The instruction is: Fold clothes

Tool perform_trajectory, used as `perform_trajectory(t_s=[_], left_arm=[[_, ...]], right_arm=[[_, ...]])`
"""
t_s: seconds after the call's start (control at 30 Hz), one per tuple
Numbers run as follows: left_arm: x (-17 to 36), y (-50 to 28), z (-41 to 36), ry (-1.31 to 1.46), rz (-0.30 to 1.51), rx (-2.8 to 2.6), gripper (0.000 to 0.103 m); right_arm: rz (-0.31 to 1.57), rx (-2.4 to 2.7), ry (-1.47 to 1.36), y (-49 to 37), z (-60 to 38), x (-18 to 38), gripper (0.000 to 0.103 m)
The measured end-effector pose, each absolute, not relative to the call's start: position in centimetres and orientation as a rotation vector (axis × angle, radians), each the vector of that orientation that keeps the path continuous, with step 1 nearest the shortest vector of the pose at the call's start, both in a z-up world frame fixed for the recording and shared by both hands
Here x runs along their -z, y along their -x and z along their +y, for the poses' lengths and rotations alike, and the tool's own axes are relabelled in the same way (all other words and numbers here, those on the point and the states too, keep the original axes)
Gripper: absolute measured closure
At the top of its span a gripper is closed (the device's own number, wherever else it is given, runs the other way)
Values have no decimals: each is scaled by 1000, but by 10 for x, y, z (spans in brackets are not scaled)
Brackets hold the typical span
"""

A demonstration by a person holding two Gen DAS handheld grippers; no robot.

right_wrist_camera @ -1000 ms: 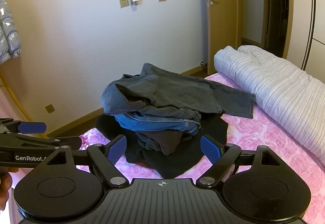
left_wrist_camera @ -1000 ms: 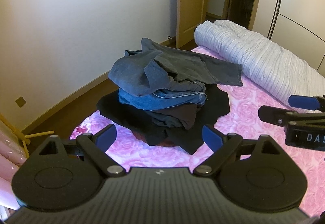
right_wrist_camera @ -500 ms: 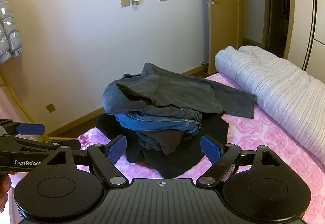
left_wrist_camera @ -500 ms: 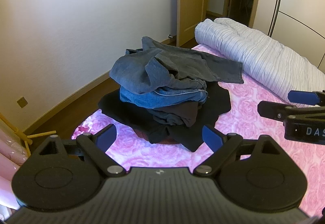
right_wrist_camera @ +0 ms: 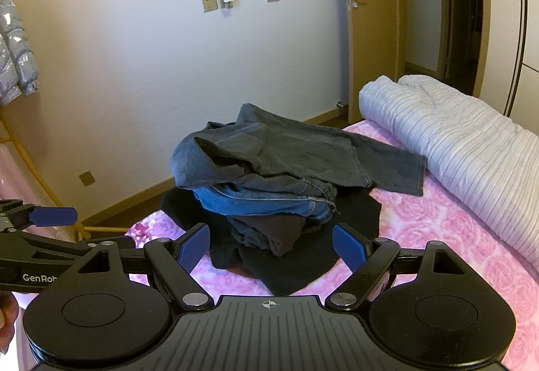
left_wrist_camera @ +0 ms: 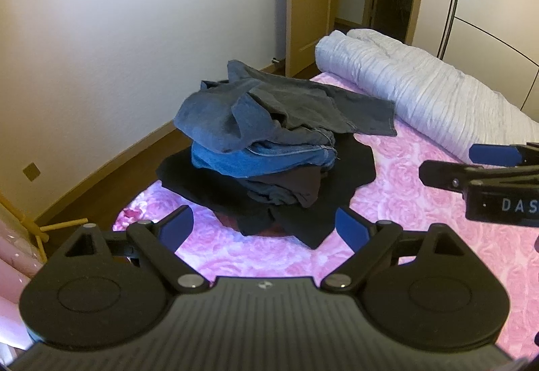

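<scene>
- Clothes (left_wrist_camera: 269,135) sit in a loose pile on the pink rose-print bedsheet (left_wrist_camera: 404,189), near the bed's corner by the wall.
- Top of the pile: grey-blue jeans (right_wrist_camera: 269,148), one leg trailing toward the rolled white quilt (right_wrist_camera: 465,148); under them blue jeans (left_wrist_camera: 256,159), a brown garment (right_wrist_camera: 276,233), and a black garment (left_wrist_camera: 350,175) spread flat at the bottom.
- Left gripper (left_wrist_camera: 264,228) hangs short of the pile, jaws wide apart, holding nothing.
- Right gripper (right_wrist_camera: 271,246) likewise spread wide and empty.
- Readable lettering: "DAS" on the right gripper's side in the left view; "GenRob" on the left gripper's in the right view.
</scene>
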State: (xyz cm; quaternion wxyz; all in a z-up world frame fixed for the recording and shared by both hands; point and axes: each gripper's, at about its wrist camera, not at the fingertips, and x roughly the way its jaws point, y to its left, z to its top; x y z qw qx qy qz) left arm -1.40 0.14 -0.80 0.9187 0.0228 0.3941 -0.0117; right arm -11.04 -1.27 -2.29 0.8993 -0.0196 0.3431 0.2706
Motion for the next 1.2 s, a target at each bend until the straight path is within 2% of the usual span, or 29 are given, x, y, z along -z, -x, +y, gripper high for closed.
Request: perform_trajectory(t_s=[0.87, 1.2], left_arm=[[11, 40, -7, -86, 801, -25, 13], [41, -27, 3, -368, 718, 115, 12]], right_arm=[[730, -609, 0, 106, -31, 35, 19], [762, -551, 13, 66, -20, 58, 19]])
